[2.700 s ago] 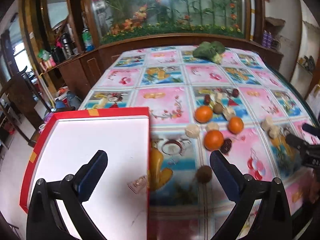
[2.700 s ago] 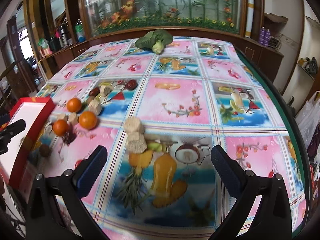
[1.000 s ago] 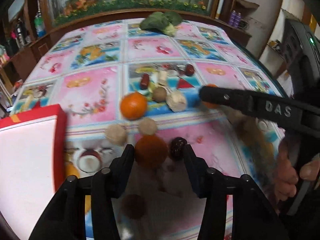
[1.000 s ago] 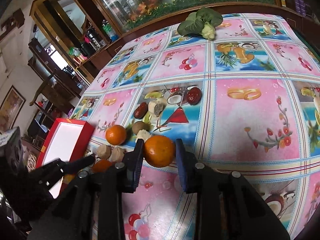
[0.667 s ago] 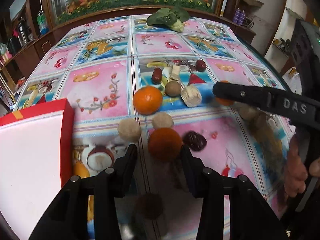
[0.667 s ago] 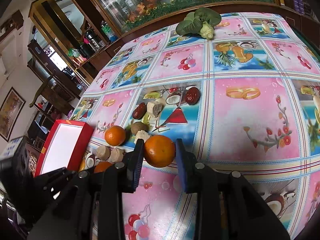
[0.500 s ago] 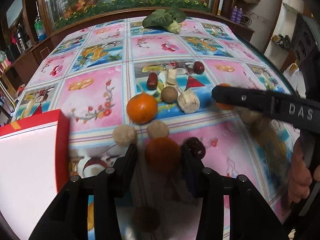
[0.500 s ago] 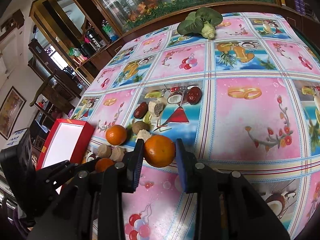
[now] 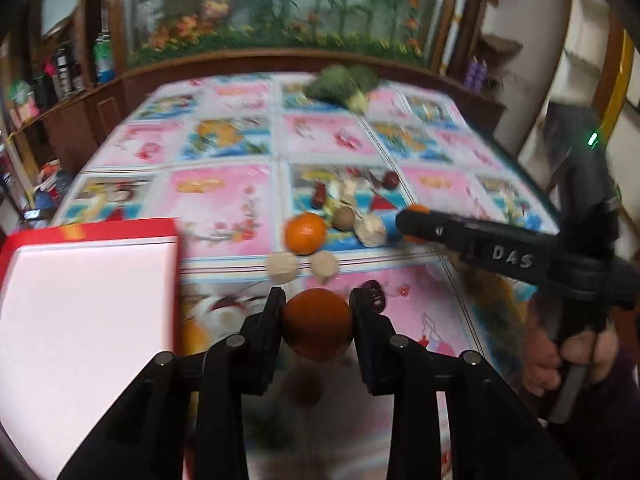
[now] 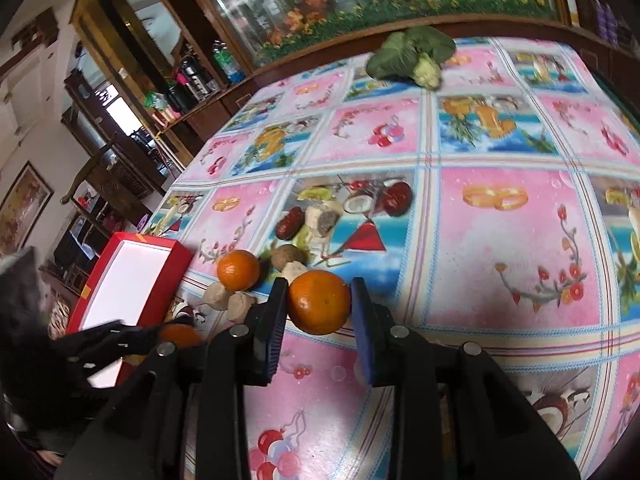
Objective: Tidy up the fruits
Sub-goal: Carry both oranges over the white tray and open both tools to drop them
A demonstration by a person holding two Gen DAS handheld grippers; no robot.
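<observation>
**two oranges in hand, the red box off to the left**

the left gripper (image 9: 317, 322) is closed around a dark-looking orange (image 9: 317, 328), pinched at its sides and seemingly raised off the tabletop (image 9: 224, 208); the left wrist view is blurred, so how high i cannot tell. the right gripper (image 10: 319, 304) clamps a second orange (image 10: 319, 301) the same way, jaws on its left and right flanks.

the relation that matters is where the red box (image 9: 92, 300) lies. from the left gripper it sits at about 9 o'clock, just beside the near finger, its white inside open to the top and its long side running away from the camera. from the right gripper the red box (image 10: 132, 276) sits at about 10 o'clock, well apart, with the left gripper (image 10: 176, 334) and its load between. so the left hand is clearly the nearer one, and i judge a short sideways carry would put its fruit over the box, while the right hand would have to cross the pile.

a third orange (image 10: 238, 270) rests loose on the tabletop at 11 o'clock of the right gripper, with pale knobbly lumps (image 10: 229, 300) just beside it and dark red dates (image 10: 396, 198) further back. a leafy green vegetable (image 10: 412, 56) lies at the far edge, at 12 o'clock. the box shows nothing inside so far, so the sorting looks barely begun.
</observation>
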